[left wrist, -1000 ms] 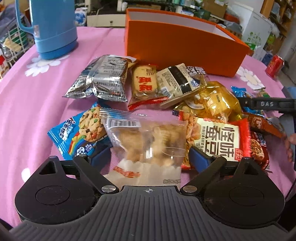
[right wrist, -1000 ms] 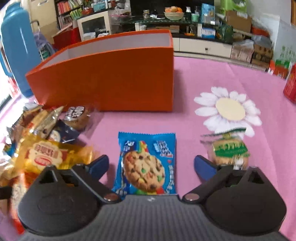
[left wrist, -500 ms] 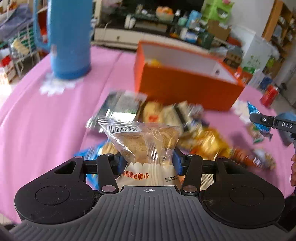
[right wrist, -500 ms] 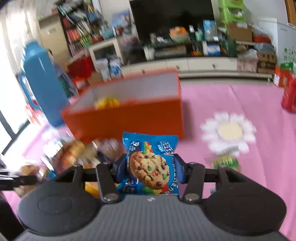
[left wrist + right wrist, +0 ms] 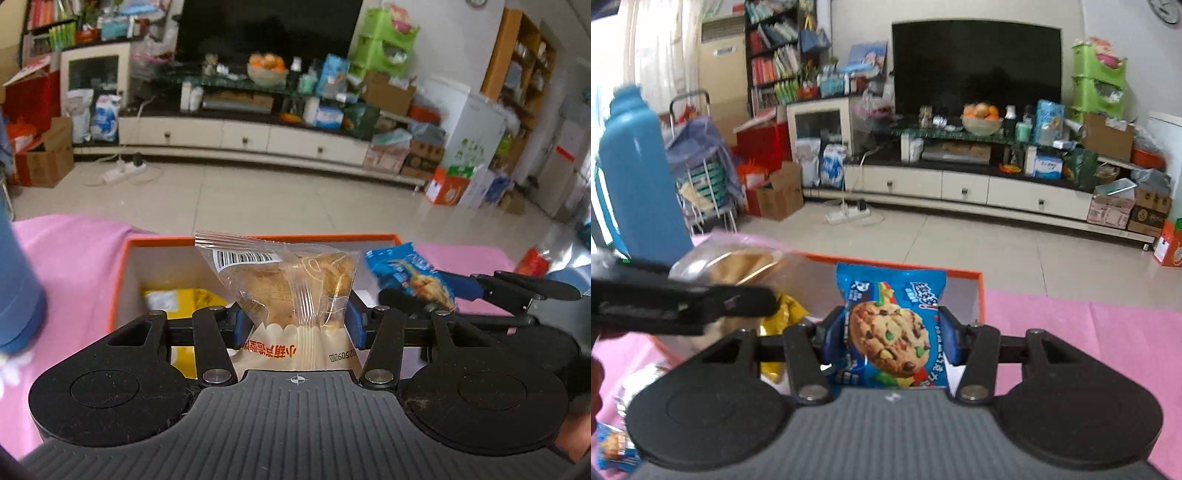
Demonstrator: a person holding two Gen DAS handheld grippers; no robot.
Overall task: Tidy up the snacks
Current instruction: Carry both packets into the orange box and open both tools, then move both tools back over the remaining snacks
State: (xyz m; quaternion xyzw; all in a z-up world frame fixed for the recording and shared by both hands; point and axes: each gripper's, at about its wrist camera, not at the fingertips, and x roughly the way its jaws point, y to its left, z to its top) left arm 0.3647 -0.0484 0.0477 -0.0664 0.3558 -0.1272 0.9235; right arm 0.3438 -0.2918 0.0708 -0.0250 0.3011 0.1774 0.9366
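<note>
My left gripper (image 5: 295,325) is shut on a clear packet of pastry (image 5: 291,288) and holds it over the open orange box (image 5: 122,266). My right gripper (image 5: 890,336) is shut on a blue cookie packet (image 5: 890,325) and holds it over the same orange box (image 5: 979,291), at its right part. The right gripper with its blue packet (image 5: 410,273) shows at the right of the left wrist view. The left gripper with the pastry packet (image 5: 735,258) shows at the left of the right wrist view. A yellow packet (image 5: 181,299) lies inside the box.
A blue thermos (image 5: 639,184) stands on the pink tablecloth (image 5: 1089,332) left of the box. More snack packets (image 5: 613,446) lie on the cloth at lower left. Beyond the table edge are floor and a TV cabinet.
Both grippers closed on their packets, lifted them off the table and carried them forward over the orange box. The snack pile dropped out of view.
</note>
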